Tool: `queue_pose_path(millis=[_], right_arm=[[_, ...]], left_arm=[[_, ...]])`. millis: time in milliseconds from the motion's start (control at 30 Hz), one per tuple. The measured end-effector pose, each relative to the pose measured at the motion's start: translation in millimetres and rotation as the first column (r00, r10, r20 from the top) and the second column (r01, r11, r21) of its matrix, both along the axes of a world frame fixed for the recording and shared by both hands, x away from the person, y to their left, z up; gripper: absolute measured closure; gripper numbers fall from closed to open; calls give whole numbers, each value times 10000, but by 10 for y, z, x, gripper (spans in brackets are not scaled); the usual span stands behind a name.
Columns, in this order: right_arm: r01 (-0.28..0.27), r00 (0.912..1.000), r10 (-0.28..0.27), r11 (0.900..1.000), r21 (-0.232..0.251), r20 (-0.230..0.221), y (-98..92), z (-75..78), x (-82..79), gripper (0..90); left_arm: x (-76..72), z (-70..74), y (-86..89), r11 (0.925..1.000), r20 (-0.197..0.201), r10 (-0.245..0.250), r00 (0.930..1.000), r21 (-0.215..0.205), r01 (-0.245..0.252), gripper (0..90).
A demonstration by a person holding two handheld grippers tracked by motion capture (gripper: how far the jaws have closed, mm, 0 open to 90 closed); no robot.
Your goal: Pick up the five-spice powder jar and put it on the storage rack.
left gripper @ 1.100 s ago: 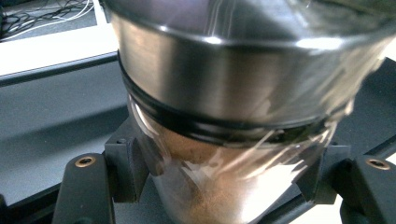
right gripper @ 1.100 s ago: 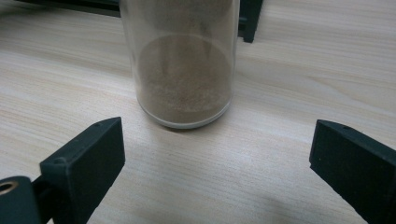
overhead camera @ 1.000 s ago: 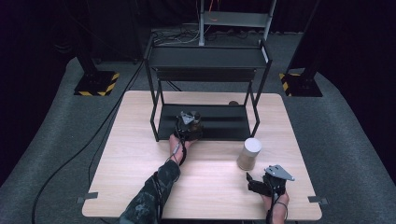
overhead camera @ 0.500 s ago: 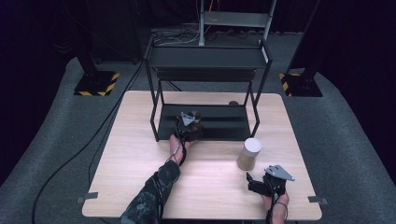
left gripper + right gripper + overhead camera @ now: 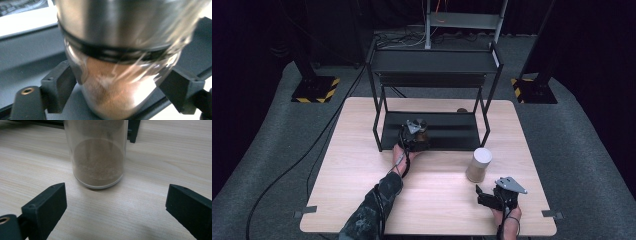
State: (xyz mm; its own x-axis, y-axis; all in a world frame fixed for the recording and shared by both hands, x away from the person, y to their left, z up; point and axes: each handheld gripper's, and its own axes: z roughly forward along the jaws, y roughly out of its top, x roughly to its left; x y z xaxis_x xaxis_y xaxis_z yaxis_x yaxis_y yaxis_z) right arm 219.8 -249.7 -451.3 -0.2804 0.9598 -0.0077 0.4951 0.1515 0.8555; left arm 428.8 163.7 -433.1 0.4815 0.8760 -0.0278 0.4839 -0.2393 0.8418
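Reaching into the rack's (image 5: 432, 131) lower shelf, the left gripper (image 5: 117, 82), jaws just opening, frames a jar (image 5: 117, 62), contact unclear. The right gripper (image 5: 115, 207) rests spread near a second jar (image 5: 97, 152) on the table (image 5: 362, 165).

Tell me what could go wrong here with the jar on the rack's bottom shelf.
The left gripper has just been opening around the metal-lidded jar, which looks tilted between the jaws; let go now, it might tip on the shelf. Pulling back, a jaw could clip it.
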Motion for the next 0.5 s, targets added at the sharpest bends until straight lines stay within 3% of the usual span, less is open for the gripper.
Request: queue_pose_path(millis=[300, 500], right_arm=[[12, 10000, -12, 10000, -21, -3, 4, 0, 2, 25], [24, 10000, -24, 10000, -26, -7, 6, 1, 2, 25]], left_arm=[[45, 221, 76, 9995, -1077, -250, 9939, 174, 270, 68], [-42, 344, 65, 9960, -1354, -596, 9890, 583, 680, 10]])
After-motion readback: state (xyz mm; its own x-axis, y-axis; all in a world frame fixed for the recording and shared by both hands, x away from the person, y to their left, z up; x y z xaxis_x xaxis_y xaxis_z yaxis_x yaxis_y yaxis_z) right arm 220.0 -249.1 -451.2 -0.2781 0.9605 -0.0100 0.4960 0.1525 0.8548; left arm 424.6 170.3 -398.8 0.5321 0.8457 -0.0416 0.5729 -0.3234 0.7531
